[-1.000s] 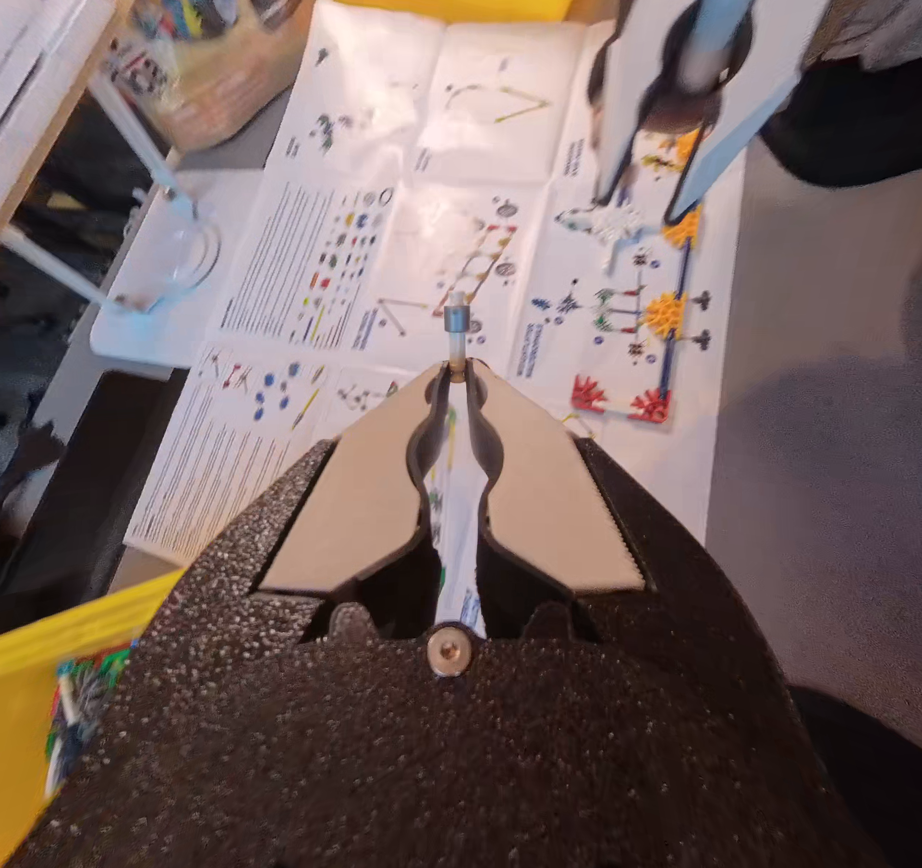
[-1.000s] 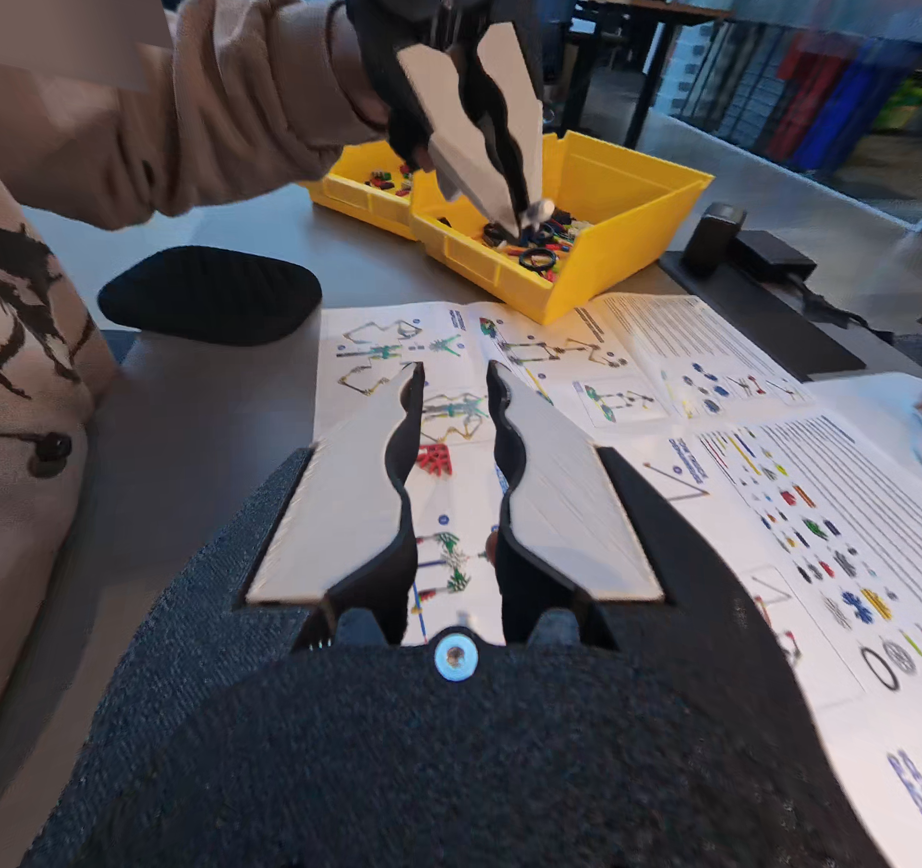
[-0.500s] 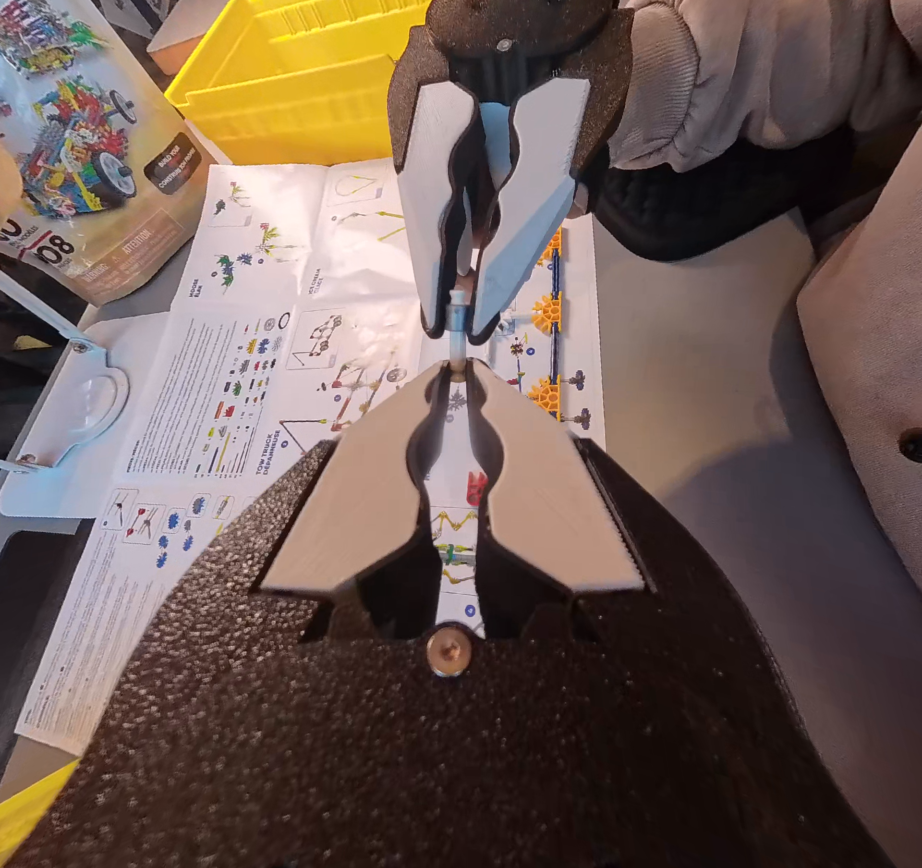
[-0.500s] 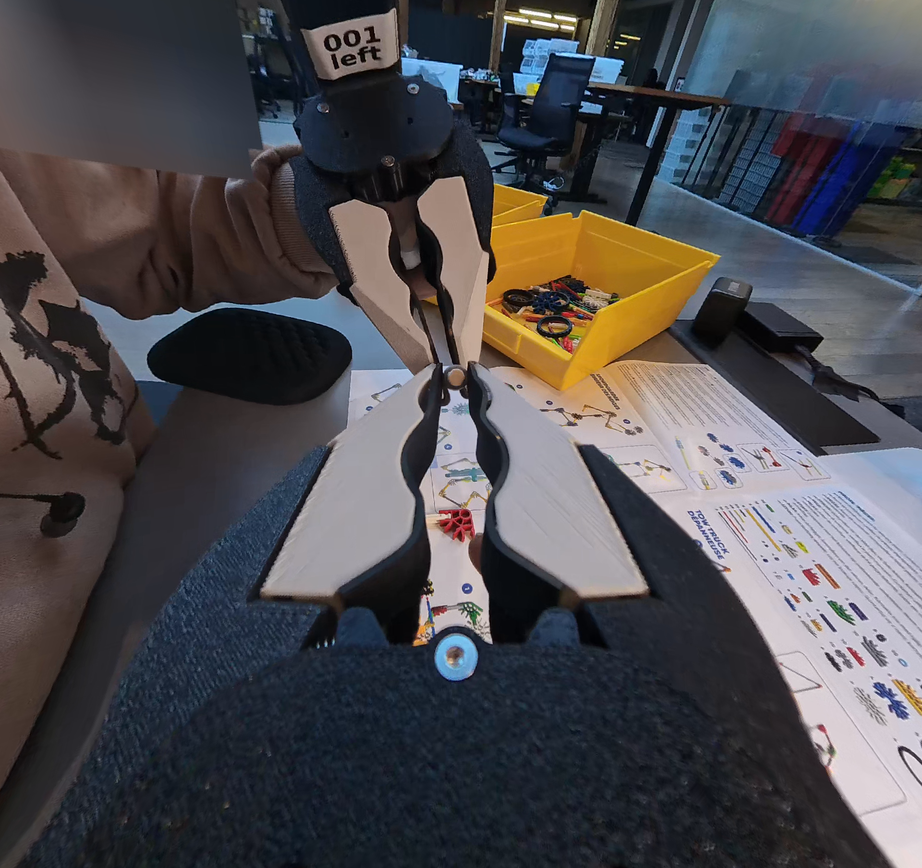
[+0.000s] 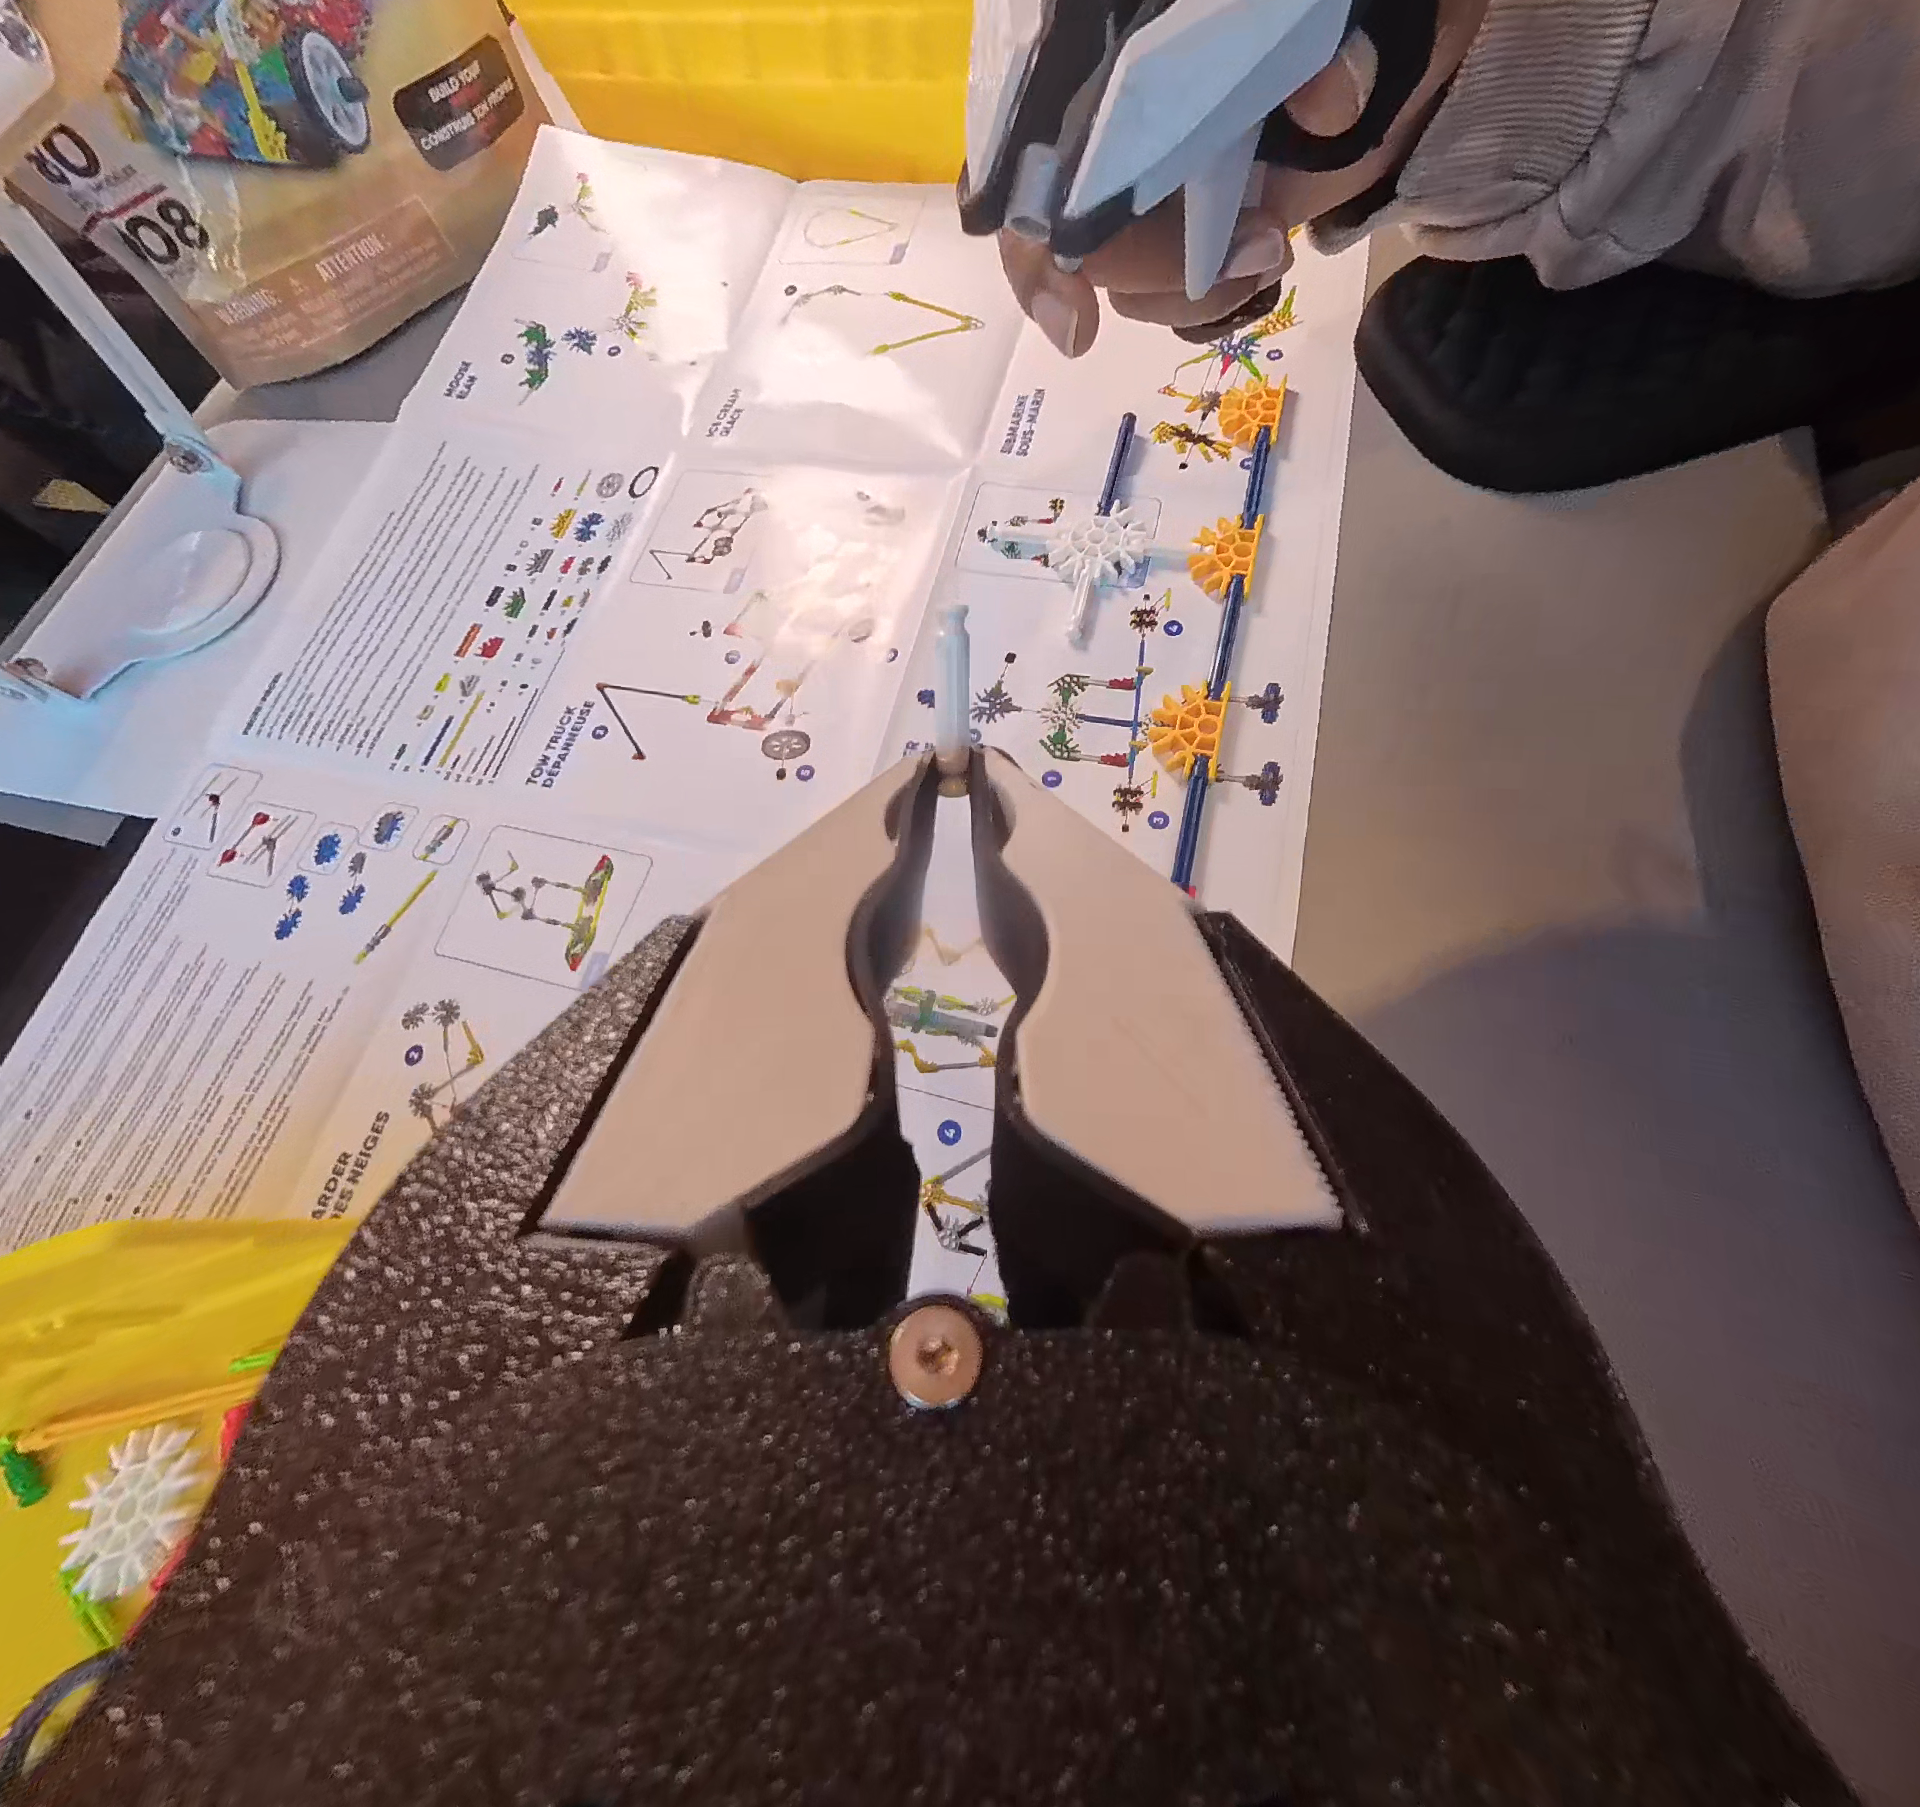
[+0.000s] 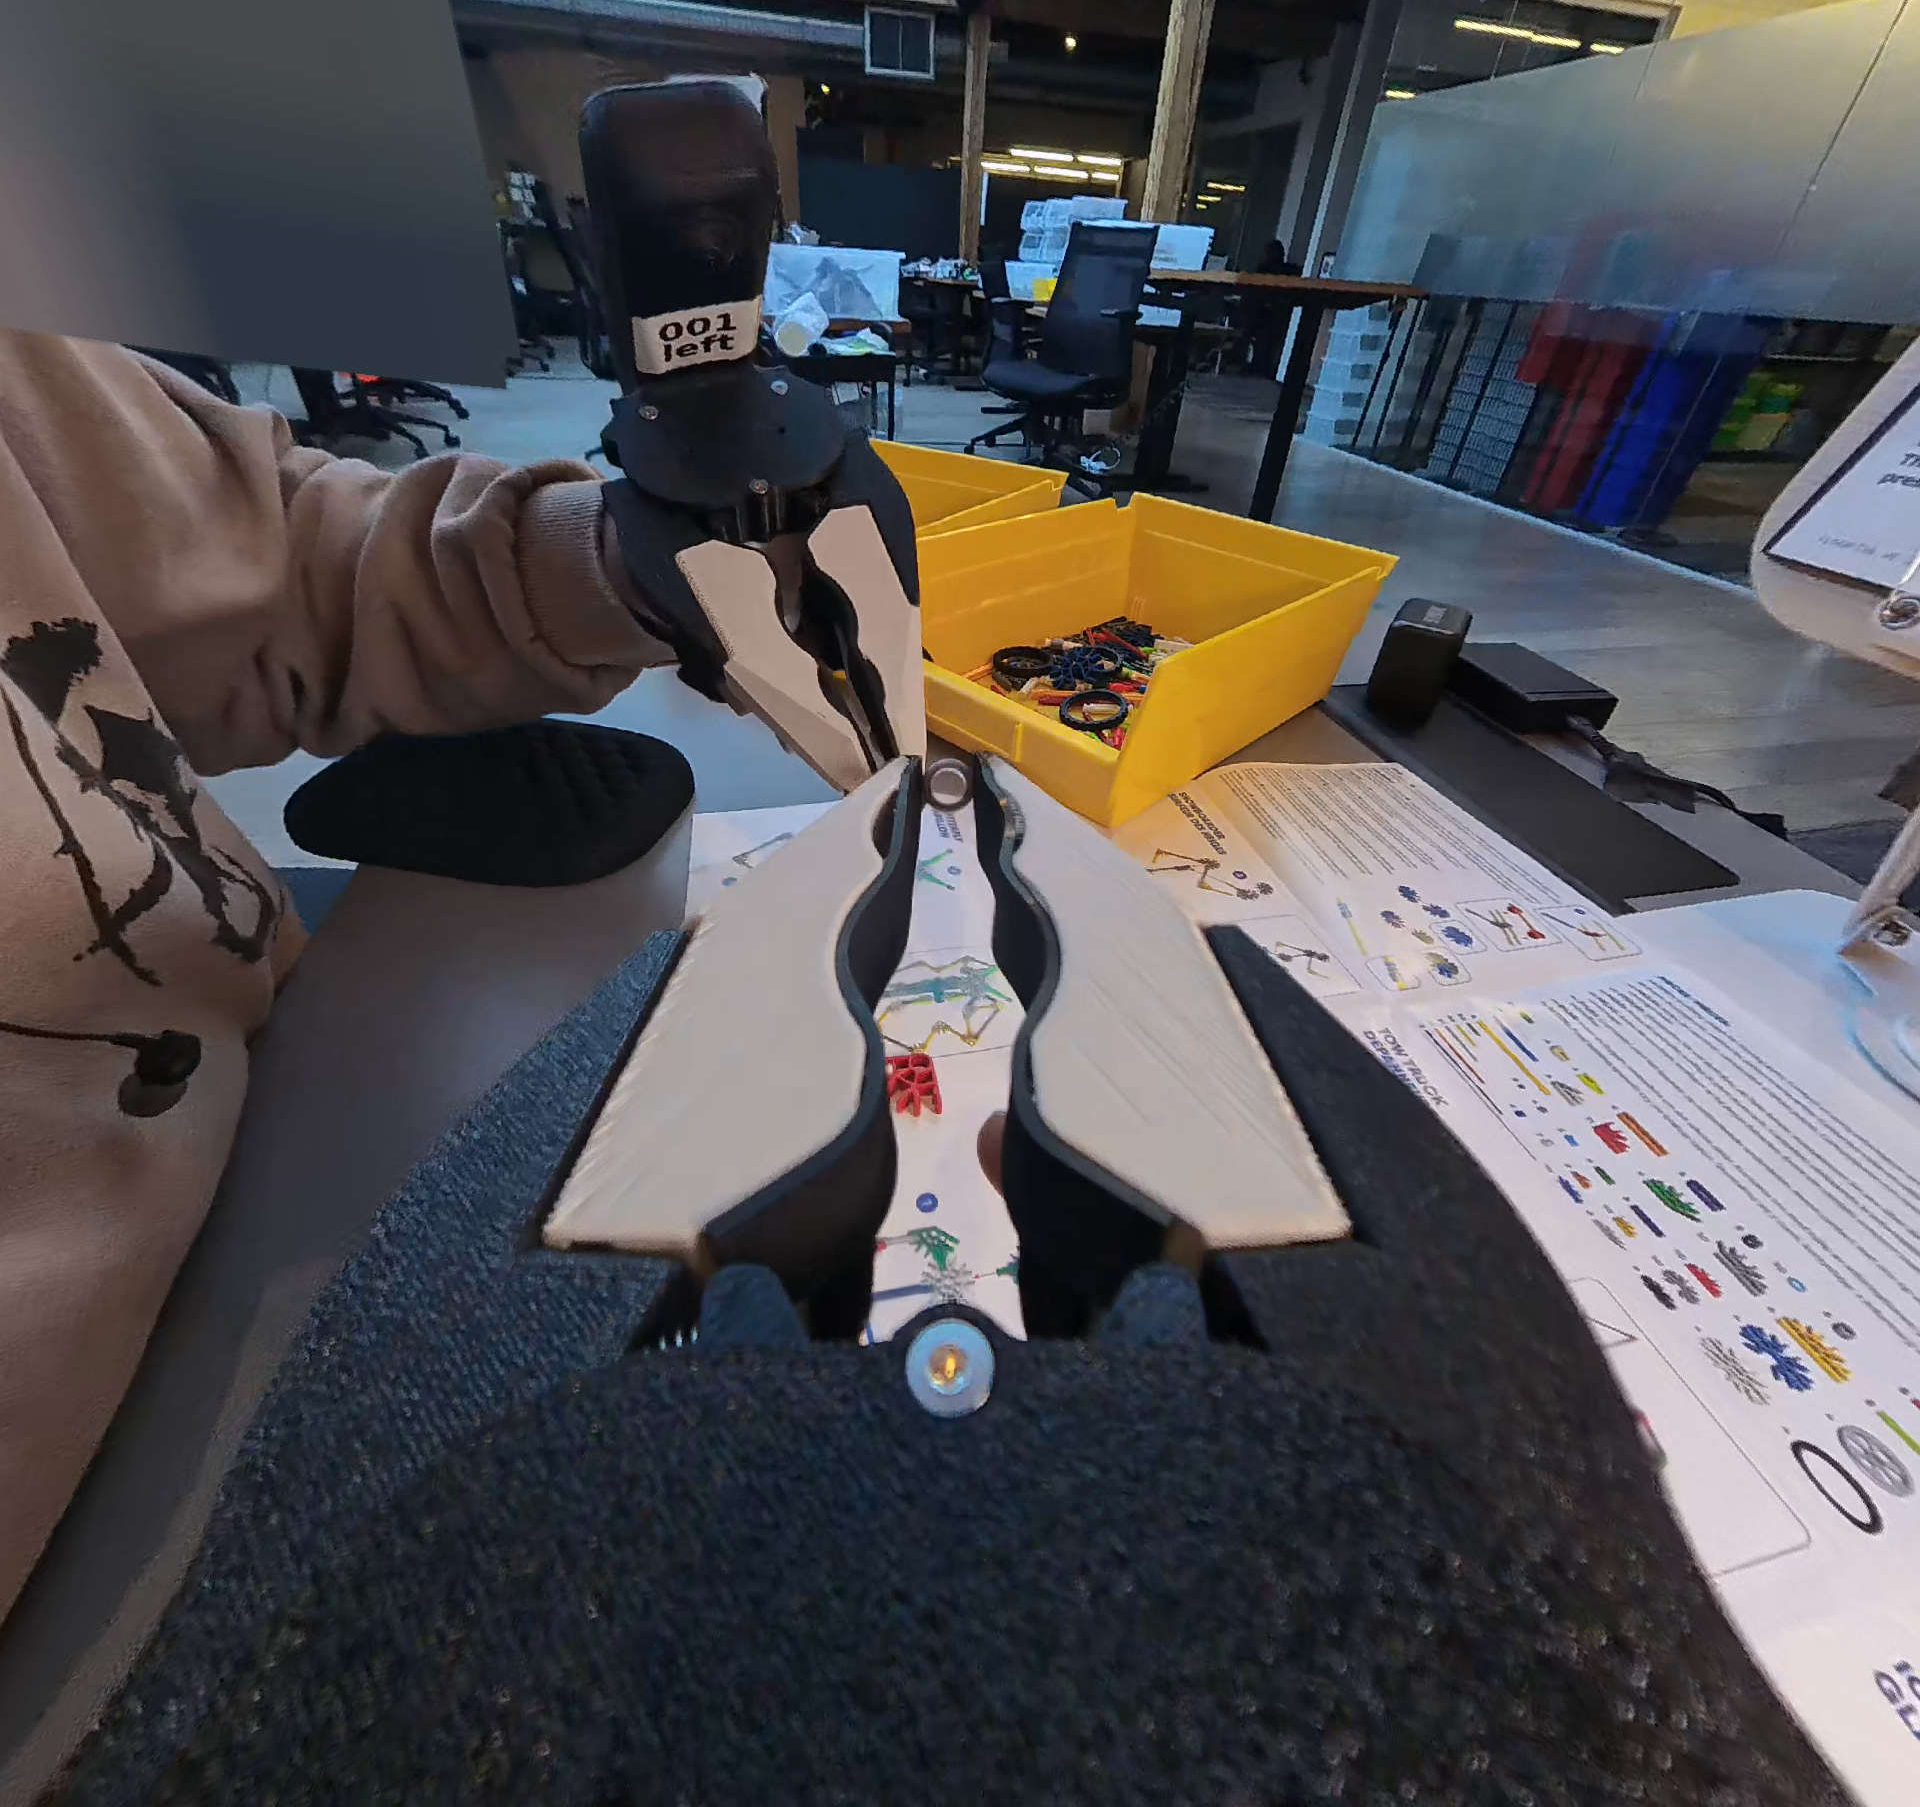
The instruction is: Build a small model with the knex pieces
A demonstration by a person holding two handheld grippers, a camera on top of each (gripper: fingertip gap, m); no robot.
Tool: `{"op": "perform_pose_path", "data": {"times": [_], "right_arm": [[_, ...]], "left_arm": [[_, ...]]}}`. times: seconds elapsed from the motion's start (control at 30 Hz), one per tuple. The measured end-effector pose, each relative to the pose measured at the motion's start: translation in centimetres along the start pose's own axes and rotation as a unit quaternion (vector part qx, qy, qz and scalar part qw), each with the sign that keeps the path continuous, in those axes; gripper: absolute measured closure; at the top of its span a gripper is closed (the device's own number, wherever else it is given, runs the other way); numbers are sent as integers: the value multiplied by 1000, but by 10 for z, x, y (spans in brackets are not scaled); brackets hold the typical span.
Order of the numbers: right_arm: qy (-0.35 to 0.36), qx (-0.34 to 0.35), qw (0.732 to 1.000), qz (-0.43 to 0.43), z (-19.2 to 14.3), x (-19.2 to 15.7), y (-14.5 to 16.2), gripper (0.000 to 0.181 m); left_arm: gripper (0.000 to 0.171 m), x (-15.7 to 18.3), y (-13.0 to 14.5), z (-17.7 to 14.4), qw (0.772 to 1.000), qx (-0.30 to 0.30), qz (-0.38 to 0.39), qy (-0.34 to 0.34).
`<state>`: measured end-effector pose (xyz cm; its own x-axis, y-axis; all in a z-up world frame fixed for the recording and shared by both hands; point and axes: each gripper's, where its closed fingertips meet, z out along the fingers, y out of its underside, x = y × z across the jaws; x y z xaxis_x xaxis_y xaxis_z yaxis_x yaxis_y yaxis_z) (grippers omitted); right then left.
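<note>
My left gripper (image 5: 948, 783) is shut on a thin white rod (image 5: 951, 677) that sticks out past its tips, above a printed instruction sheet (image 5: 727, 469). My right gripper (image 6: 948, 783) is shut on a small grey ring (image 6: 948, 783). In the left wrist view the right gripper (image 5: 1049, 230) hangs at the upper right with the grey ring (image 5: 1023, 194) at its tips, apart from the rod. In the right wrist view the left gripper (image 6: 878, 755) points down just beyond my right fingertips. A partial model of a white connector (image 5: 1096, 544), orange connectors (image 5: 1226, 552) and blue rods lies on the sheet.
A yellow bin (image 6: 1247, 594) with loose parts stands behind the sheet, and another yellow bin (image 5: 125, 1321) sits at the lower left. A toy box (image 5: 260, 95) and a white stand (image 5: 156, 562) are on the left. A black pad (image 6: 488, 801) and a person's sleeve (image 6: 364, 594) are nearby. Tip to tip, the grippers are about 9 centimetres apart. The white connector (image 5: 1096, 544) is about equally far from each gripper, around 20 centimetres.
The right gripper closed on the grey ring at the end of the rod and pulled it off. The two grippers have moved apart; the rod's end is now bare.
</note>
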<state>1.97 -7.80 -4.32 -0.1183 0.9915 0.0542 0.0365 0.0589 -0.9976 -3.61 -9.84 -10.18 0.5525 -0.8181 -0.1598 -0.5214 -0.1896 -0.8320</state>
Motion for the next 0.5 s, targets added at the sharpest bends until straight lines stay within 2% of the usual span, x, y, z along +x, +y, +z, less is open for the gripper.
{"op": "perform_pose_path", "data": {"times": [0.17,0.33,0.5], "right_arm": [[28,-26,999,-19,-1,9,12,173],[42,-61,997,-37,2,12,30,173],[41,-85,994,-49,6,10,42,173]], "left_arm": [[168,-3,23,9,999,-28,-26,-4],[168,0,61,24,993,-99,-56,5],[168,0,85,38,988,-135,-80,8]]}}
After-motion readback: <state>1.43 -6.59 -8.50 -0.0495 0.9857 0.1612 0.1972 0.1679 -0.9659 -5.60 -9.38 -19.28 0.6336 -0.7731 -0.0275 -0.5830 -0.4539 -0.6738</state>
